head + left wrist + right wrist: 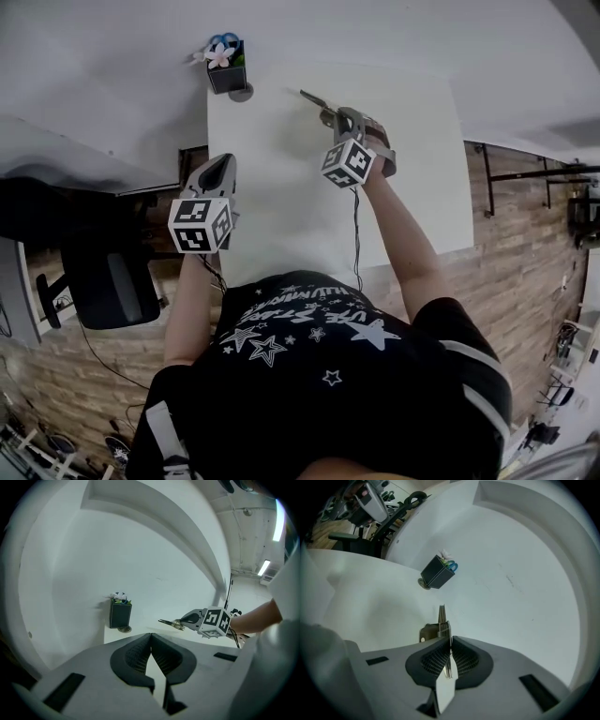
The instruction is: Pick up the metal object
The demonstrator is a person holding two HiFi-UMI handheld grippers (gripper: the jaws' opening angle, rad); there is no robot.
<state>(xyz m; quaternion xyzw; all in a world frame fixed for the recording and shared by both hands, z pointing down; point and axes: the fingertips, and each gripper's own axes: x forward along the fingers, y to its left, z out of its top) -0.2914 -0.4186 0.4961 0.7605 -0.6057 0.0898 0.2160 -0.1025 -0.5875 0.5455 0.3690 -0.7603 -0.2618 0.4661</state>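
Metal clip (442, 620): clamped between the fingers of the right gripper (449, 641), at the far part of the white table (272, 197), near the black box (227, 77). Left gripper (151, 643): fingers together, nothing between them, by the table's left edge.

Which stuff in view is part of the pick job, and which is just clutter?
In the job:
- metal object, clamped between the fingers of the right gripper
- table

Just lying about:
- black box with a flower, at the table's far corner
- office chair, off to the side
- left gripper, shut on nothing, idle
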